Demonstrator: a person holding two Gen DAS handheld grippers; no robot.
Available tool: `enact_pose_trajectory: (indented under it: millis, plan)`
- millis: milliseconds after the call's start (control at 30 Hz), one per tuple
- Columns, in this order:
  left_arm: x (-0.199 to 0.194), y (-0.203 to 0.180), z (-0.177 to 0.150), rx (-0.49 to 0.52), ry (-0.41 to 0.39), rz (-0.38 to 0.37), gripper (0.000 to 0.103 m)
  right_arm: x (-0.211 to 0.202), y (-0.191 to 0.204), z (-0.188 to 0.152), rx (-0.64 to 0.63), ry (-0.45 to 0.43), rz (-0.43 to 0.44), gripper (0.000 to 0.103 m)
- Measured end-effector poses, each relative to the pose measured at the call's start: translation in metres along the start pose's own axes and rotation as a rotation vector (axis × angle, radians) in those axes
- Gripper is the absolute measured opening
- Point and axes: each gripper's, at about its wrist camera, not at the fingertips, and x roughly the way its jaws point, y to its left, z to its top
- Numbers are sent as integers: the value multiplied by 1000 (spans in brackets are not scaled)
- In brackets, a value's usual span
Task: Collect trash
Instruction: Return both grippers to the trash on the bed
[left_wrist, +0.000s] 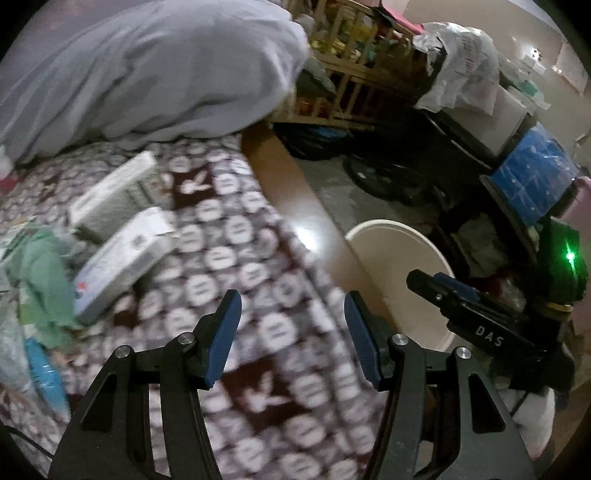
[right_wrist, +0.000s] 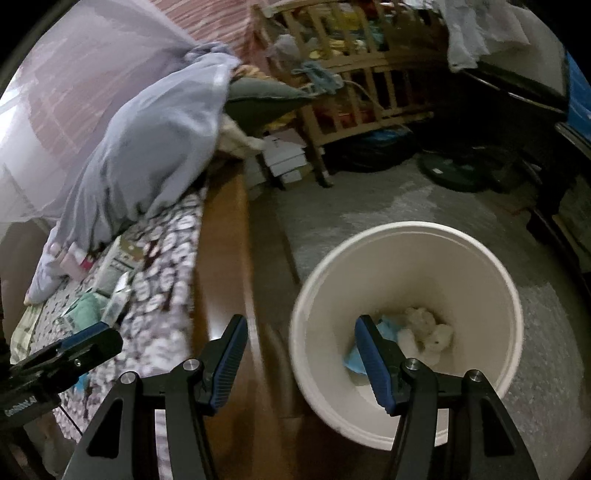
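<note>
Trash boxes (left_wrist: 122, 254) lie at 10 o'clock on the bed (left_wrist: 258, 295); left gripper (left_wrist: 291, 339) and right gripper (right_wrist: 301, 363) fingers gape wide, empty (blur risks a missed grasp).

My left wrist camera is looking forward and down along my open left fingers (left_wrist: 236, 339), sitting close above the patterned bedspread (left_wrist: 229, 236), with the white bucket (left_wrist: 402, 273) at three o'clock. My right wrist camera is looking steeply down from close above that bucket (right_wrist: 406, 258), which is filling its four o'clock area, the bedspread (right_wrist: 166, 251) lying at nine o'clock. Both views are sharing the bucket, the bed's wooden edge (left_wrist: 295, 206), the grey duvet (left_wrist: 155, 74) and the wooden crib (left_wrist: 347, 70) at twelve o'clock.
</note>
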Motion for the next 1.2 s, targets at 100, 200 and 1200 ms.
enact_pose_trajectory:
  millis: [100,200,1200]
  plan:
    - [-12,15,-3,-15,-19,25,57,4,22,-2,-31,10,24,58]
    - [-24,32,-5,-37,-32,44,57,7,44,-4,-67,21,46,58]
    - [-150,291,-74,-420,-107,396,57,51,276,-54,-428,191,365,60]
